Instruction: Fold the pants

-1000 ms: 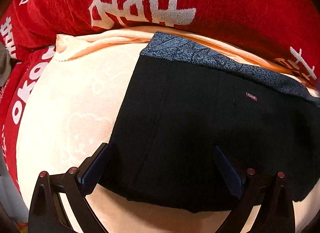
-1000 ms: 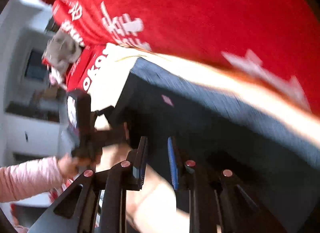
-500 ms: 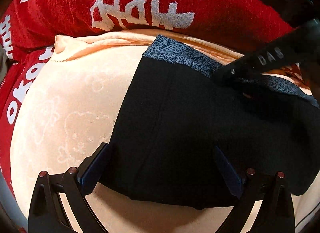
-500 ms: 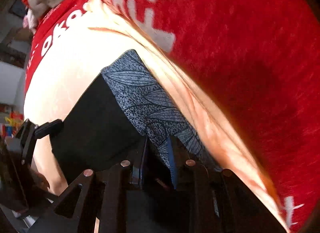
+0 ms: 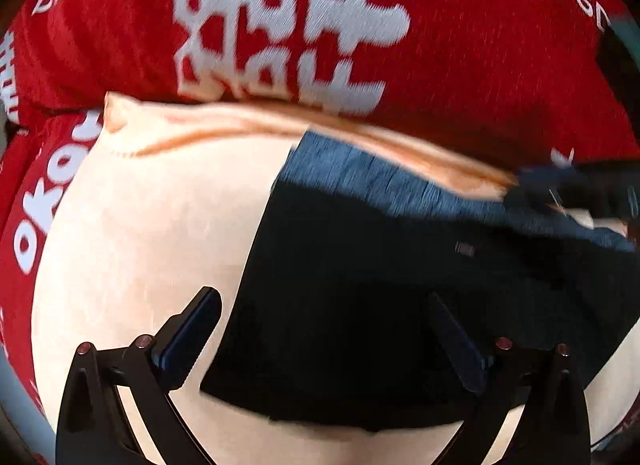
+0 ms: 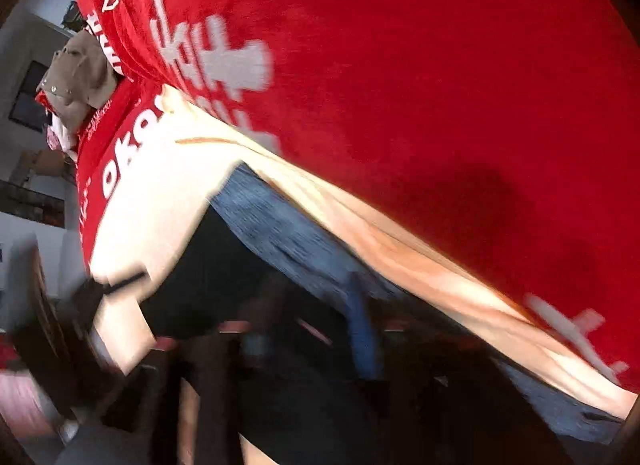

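Black pants [image 5: 360,305] with a blue patterned waistband [image 5: 380,185] lie flat on a cream blanket [image 5: 140,225], itself spread over a red cover [image 5: 440,85] printed with white characters. The waistband runs along the far edge of the garment; the near hem sits just ahead of the left gripper [image 5: 324,329], whose jaws stand wide apart, straddling the left portion of the cloth without pinching it.

The right gripper [image 6: 320,329] is at the far right of the waistband. Its view is smeared by motion, so whether its jaws are gripping the band or are released cannot be told.

The fabric looks light, soft and limp, likely to sag and drape from any single hold and to slide little on the fuzzy blanket. The thicker waistband is probably the surest place to pinch, with a second hold at a hem corner so the layers lift together. In the background, a beige garment [image 6: 80,77] rests at the far left.
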